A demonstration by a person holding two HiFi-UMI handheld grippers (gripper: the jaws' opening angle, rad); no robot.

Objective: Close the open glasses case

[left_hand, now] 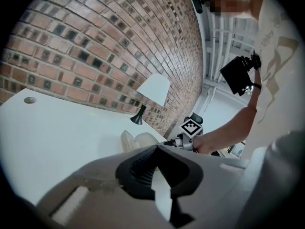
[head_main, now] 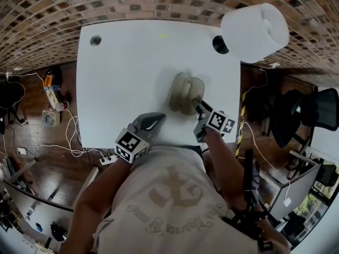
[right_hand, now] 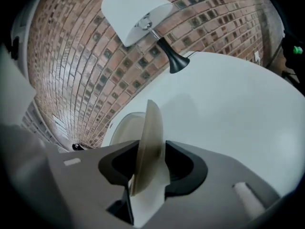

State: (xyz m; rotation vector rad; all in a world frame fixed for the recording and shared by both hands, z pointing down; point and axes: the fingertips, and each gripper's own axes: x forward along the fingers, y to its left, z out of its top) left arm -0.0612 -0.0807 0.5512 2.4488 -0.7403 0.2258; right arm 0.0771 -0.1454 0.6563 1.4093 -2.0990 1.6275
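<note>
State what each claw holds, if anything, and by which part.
The lid of the open glasses case stands rim-first between the jaws of the right claw; whether they press on it cannot be told. The left claw is shut, holding nothing.

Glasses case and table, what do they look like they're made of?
Case: beige, matte, a thin stiff shell holding its curve, probably plastic, possibly leatherette-covered. Table: white, smooth, faint sheen, no grain, likely laminate or painted board.
</note>
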